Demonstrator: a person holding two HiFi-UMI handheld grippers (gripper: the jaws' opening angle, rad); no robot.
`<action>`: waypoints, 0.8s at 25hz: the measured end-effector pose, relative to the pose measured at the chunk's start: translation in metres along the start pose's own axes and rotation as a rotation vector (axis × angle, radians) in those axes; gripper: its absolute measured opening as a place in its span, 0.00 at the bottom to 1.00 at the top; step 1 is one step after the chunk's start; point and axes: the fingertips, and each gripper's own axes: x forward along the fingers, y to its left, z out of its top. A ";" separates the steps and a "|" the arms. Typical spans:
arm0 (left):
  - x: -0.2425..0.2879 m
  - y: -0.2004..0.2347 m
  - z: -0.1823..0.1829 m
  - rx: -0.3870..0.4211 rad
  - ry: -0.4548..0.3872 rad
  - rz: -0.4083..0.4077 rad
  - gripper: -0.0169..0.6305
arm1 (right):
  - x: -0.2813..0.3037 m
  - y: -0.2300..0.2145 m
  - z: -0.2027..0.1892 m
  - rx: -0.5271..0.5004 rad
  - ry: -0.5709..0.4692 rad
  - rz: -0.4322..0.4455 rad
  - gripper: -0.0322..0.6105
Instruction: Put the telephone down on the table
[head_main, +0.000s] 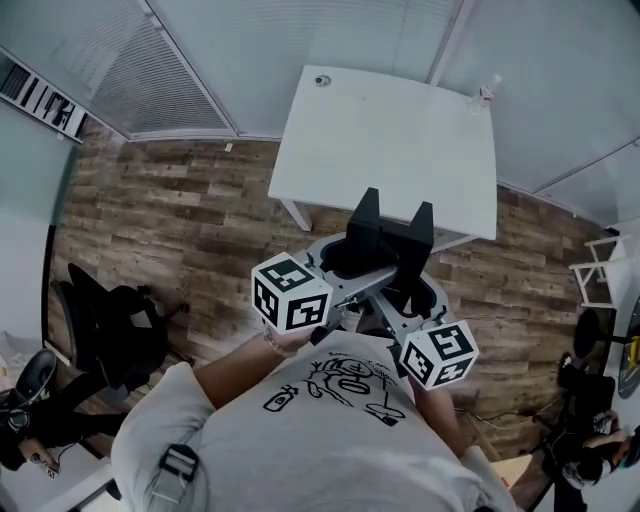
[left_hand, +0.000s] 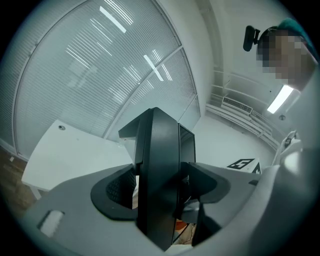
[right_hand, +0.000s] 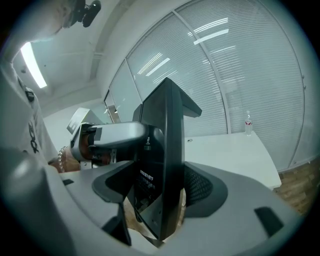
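Observation:
A black telephone is held upright in the air between my two grippers, its two upper corners pointing at the white table ahead. My left gripper is shut on its left side, and in the left gripper view the telephone fills the gap between the jaws. From the right, my right gripper is shut on the same telephone. The left gripper shows behind it there. The telephone hangs short of the table's near edge, above the wooden floor.
A small bottle stands at the table's far right corner, and a round fitting sits near its far left corner. A black office chair stands on the floor to the left. Glass walls with blinds enclose the table's far side.

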 end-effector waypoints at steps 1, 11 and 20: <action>0.006 0.003 0.002 -0.004 -0.004 0.005 0.54 | 0.002 -0.006 0.002 -0.002 0.002 0.005 0.50; 0.104 0.028 0.042 -0.024 -0.039 0.033 0.54 | 0.013 -0.108 0.046 -0.027 0.028 0.038 0.50; 0.193 0.048 0.080 -0.030 -0.050 0.049 0.54 | 0.022 -0.198 0.086 -0.034 0.033 0.055 0.50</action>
